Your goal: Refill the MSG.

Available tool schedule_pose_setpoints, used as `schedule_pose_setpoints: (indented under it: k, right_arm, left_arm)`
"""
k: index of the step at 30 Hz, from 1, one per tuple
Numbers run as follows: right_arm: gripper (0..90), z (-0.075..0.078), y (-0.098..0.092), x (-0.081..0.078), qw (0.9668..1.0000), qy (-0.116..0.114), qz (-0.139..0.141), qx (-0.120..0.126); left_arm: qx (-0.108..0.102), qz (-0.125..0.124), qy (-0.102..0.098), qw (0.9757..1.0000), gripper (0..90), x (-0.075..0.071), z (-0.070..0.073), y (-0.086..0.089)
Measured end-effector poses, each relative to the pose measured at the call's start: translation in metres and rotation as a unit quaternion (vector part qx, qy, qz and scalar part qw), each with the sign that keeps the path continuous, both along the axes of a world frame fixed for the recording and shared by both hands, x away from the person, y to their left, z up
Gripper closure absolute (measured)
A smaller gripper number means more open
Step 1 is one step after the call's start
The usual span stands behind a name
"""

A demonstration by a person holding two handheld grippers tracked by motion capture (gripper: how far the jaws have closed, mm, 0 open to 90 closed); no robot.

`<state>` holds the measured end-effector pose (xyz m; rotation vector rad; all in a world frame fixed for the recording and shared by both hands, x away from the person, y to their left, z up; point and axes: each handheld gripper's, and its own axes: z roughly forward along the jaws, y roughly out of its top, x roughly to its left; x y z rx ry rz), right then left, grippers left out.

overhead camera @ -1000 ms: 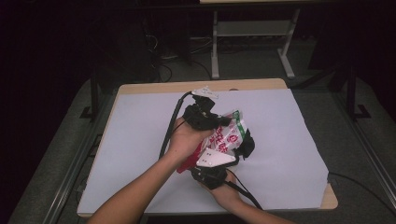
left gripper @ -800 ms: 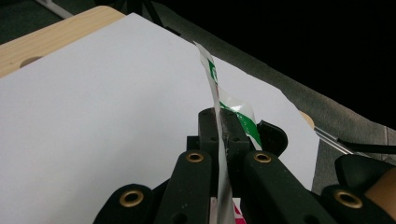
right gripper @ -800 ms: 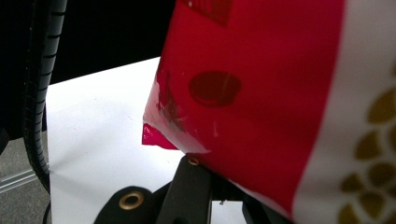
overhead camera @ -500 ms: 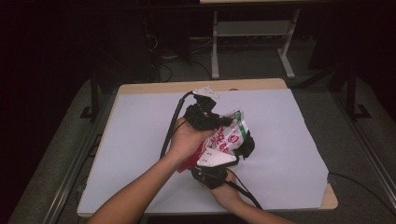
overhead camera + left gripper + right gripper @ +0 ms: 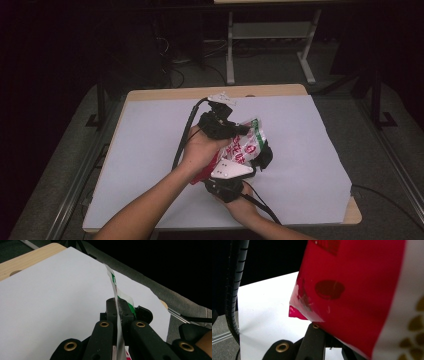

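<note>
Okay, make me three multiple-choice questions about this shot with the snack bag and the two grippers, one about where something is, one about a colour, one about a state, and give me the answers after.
1. Where is the snack bag?
A. flat at the table's far left corner
B. held up between the two grippers over the white sheet
C. on the floor

2. Which colours show on the bag?
A. blue and yellow
B. black only
C. red, white and green

3. How do the left gripper jaws stand?
A. closed on the bag's thin edge
B. wide open above the bag
C. closed on a cable

Answers: 1 B, the high view shows the left gripper and the right gripper on either side of the bag. 2 C, red and white print with a green stripe. 3 A, the left gripper view shows the edge pinched between the jaws.
</note>
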<state>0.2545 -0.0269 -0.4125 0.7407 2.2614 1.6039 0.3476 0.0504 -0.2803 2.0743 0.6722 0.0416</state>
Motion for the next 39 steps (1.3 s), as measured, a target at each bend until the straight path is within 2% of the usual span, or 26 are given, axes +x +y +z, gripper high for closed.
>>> schedule_pose_setpoints:
  k: [39]
  right_arm:
    - [90.0, 0.0016, 0.0007, -0.0021, 1.0, 0.0, 0.003, 0.008]
  left_arm:
    - [0.01, -0.001, 0.005, 0.9999, 90.0, 0.0006, 0.0008, -0.0041]
